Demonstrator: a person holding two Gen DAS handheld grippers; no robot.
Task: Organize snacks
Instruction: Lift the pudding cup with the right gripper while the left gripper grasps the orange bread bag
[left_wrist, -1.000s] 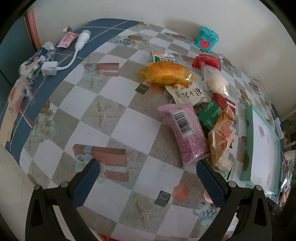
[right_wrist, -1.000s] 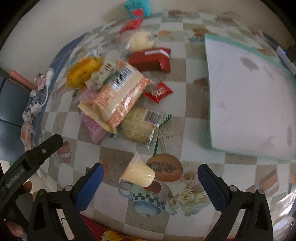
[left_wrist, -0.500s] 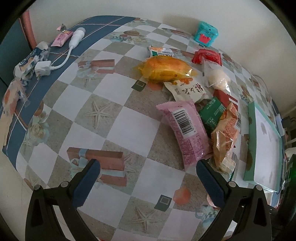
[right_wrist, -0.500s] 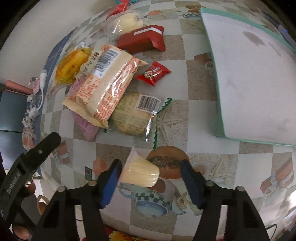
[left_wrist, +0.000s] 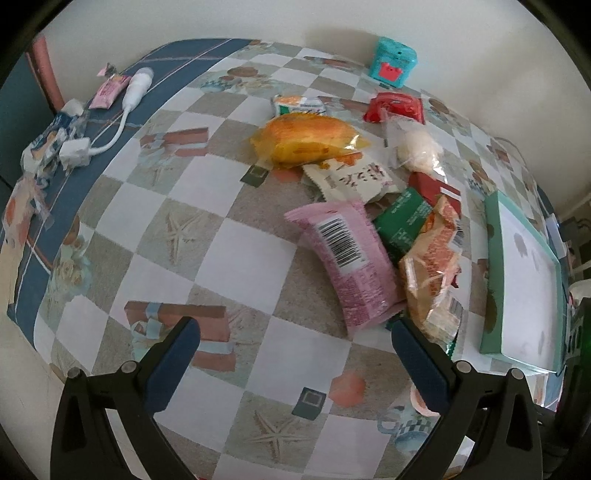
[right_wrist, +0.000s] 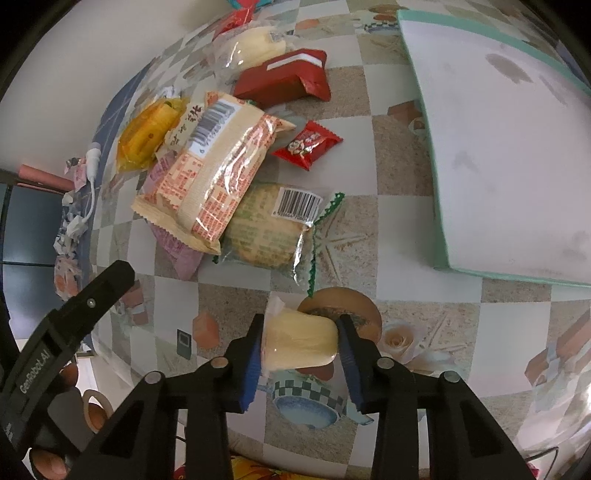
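My right gripper (right_wrist: 301, 345) is shut on a small yellow jelly cup (right_wrist: 300, 345) near the table's front edge. Beyond it lies a heap of snacks: an orange-and-cream biscuit pack (right_wrist: 210, 177), a green-trimmed round cake pack (right_wrist: 269, 225), a small red candy (right_wrist: 308, 144) and a dark red packet (right_wrist: 284, 79). A mint-rimmed white tray (right_wrist: 506, 140) lies to the right. My left gripper (left_wrist: 295, 354) is open and empty above bare tablecloth, just short of a pink packet (left_wrist: 343, 258) and an orange bread pack (left_wrist: 306, 142).
A teal box (left_wrist: 393, 62) stands by the back wall. A white charger and cable (left_wrist: 107, 125) and crumpled wrappers (left_wrist: 44, 147) lie at the far left. The left gripper's finger (right_wrist: 74, 321) shows at the lower left of the right wrist view.
My right gripper has moved in and closed on the yellow jelly cup. My left gripper has stayed open and drifted slightly back.
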